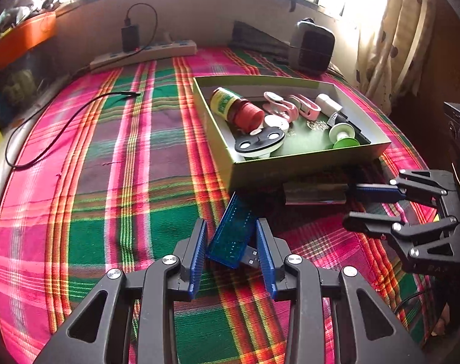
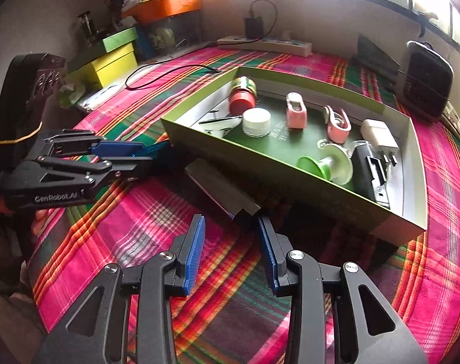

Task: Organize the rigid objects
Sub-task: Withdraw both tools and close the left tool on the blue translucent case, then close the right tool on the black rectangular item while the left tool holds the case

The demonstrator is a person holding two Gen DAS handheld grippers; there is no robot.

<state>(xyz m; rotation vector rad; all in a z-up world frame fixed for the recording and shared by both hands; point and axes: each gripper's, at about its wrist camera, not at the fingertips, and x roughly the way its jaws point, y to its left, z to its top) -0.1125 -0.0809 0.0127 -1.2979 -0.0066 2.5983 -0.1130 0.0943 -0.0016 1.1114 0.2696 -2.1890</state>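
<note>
A translucent blue USB stick [image 1: 231,233] lies tilted on the plaid cloth, and the pads of my left gripper [image 1: 231,223] are shut on it. In the right wrist view the left gripper [image 2: 152,154] is at the left, with the blue stick's tip poking out beside the green box [image 2: 260,170]. A dark grey flat case [image 2: 221,191] lies against the box's front wall [image 1: 290,170]. My right gripper [image 2: 231,220] stands open at the case's near end. One finger is level with that end, and nothing is between the pads.
The box holds a red-capped jar [image 1: 236,109], pink clips [image 1: 290,107], a white charger [image 2: 378,138], a green spool [image 2: 330,163] and other small items. Behind it are a power strip [image 1: 145,53], a loose black cable [image 1: 63,124] and a small heater [image 1: 312,48].
</note>
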